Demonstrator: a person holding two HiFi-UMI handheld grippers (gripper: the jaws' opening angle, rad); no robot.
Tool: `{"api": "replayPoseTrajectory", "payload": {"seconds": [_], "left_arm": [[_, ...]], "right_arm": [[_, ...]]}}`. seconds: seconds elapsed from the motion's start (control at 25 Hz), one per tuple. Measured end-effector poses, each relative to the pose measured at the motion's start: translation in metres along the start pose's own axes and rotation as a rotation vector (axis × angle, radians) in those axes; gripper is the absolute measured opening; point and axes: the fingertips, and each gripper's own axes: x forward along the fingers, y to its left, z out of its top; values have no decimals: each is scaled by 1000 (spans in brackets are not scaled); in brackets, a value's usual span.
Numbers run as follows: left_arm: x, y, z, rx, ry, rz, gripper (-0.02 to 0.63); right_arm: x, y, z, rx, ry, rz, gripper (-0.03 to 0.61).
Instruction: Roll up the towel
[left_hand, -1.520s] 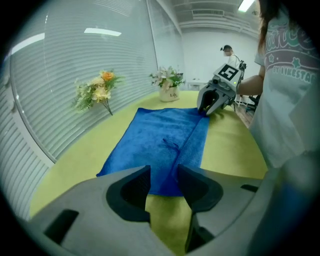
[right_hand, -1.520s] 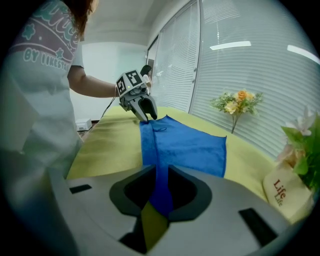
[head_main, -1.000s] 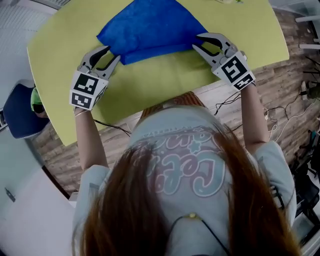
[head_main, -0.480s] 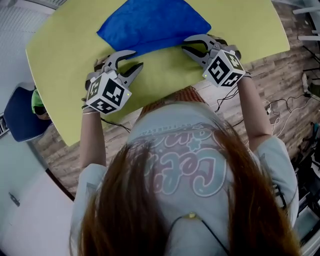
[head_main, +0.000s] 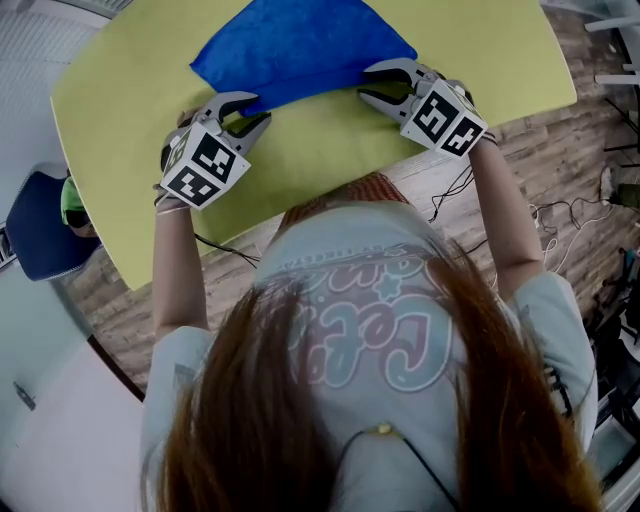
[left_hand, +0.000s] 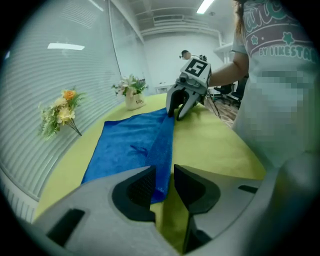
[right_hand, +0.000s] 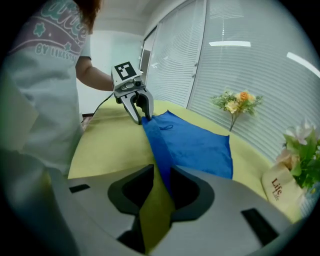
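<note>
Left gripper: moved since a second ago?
Yes. The left gripper shifted right along the near edge of the blue towel, away from its left corner. Its jaws were just closing further, with the towel edge between them, unpinched.

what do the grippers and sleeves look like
The left hand-held gripper and right hand-held gripper are grey plastic with curved jaws, each bearing a white cube of black square markers. Thin black cable trails off. Pale printed short-sleeved T-shirt. Left jaws just closed further, right opened, blue cloth towel edge between each pair.
</note>
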Motion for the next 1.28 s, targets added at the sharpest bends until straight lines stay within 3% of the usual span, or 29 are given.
{"api": "replayPoseTrajectory", "payload": {"seconds": [0.28, 0.48, 0.6, 0.64, 0.96, 1.28], "left_arm": [[0, 7, -2, 34, 49, 23, 109], [1, 10, -1, 42, 58, 49, 110], [-1, 16, -2, 15, 43, 67, 46], [-2, 18, -2, 4, 36, 66, 41], [-13, 2, -3, -12, 30, 71, 26], [-23, -29, -4, -48, 19, 5, 25]], "right_arm": [[1, -2, 3, -9, -5, 15, 64], [3, -4, 4, -105, 10, 2, 77], [4, -6, 4, -102, 8, -2, 66], [3, -8, 4, -102, 9, -11, 21], [-12, 2, 11, -72, -50, -14, 17], [-22, 35, 7, -77, -34, 56, 17]]}}
